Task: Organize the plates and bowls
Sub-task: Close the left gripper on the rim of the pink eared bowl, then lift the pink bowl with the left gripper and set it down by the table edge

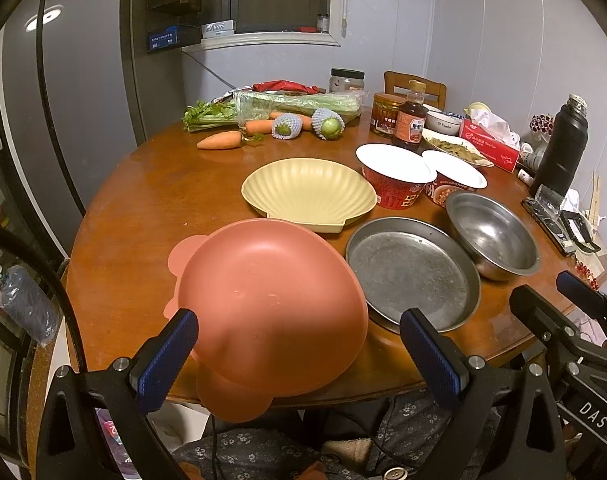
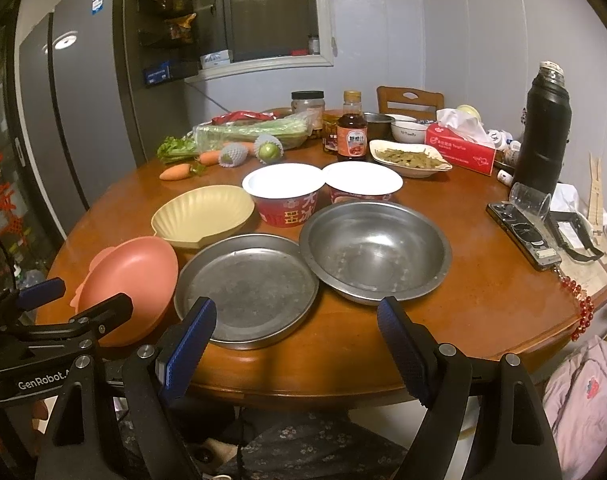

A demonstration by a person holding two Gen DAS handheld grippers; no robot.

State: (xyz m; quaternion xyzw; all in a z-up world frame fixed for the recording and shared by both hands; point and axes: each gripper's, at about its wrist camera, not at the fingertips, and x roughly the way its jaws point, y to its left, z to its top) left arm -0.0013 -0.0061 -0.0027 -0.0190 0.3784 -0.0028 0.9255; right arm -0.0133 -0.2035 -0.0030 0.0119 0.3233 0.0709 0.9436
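A: Where's the pink bowl [image 1: 269, 308]?
B: Lower centre of the left view, between the left gripper's [image 1: 299, 354] wide jaws, overhanging the table [image 1: 143, 200] edge.
A: The right gripper [image 2: 297, 348]?
B: Jaws wide, empty, before the steel plate [image 2: 245, 286] and steel bowl [image 2: 375, 248].

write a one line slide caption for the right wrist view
Open right hand-held gripper poised at the table edge before a flat metal plate and steel bowl, pink bowl at left.

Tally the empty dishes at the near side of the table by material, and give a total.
Plastic: 2, pink bowl and yellow shell dish
Steel: 2, steel plate and steel bowl
Paper: 2, noodle cups
Total: 6
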